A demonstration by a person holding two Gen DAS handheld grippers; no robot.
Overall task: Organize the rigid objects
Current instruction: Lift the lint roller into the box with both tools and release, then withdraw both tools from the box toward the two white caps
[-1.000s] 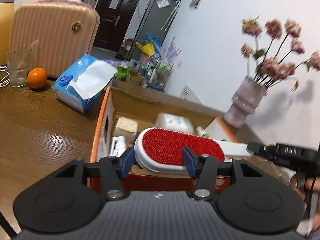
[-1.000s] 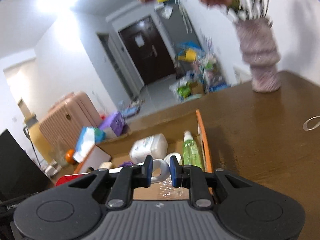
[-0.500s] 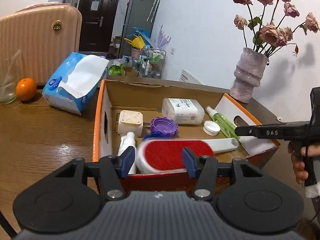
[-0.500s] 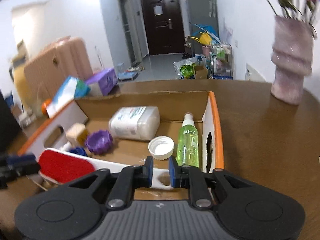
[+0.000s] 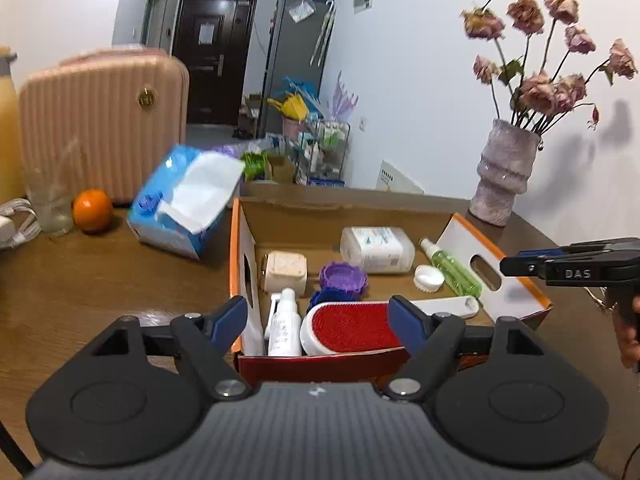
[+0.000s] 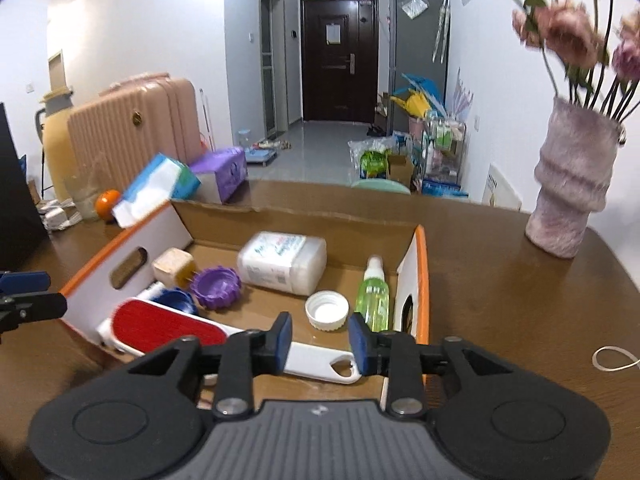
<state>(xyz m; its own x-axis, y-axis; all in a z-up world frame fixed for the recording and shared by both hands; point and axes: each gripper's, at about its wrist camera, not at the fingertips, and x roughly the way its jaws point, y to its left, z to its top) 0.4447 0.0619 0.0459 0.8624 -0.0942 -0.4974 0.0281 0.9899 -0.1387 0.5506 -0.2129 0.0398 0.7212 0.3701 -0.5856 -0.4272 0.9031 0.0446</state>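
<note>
Both my grippers, left (image 5: 316, 320) and right (image 6: 320, 338), opening, releasing brush (image 5: 352, 326) lying between jaws in box (image 5: 240, 240). Risking: pads snagging handle (image 6: 320, 362), dragging brush out.

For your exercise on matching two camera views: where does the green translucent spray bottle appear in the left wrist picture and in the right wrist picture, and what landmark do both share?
Left wrist view: the green translucent spray bottle lies right of centre, along the box's right wall.
Right wrist view: the bottle lies just right of centre, beside the right wall.
Shared landmark: the white ribbed screw cap next to it.
</note>
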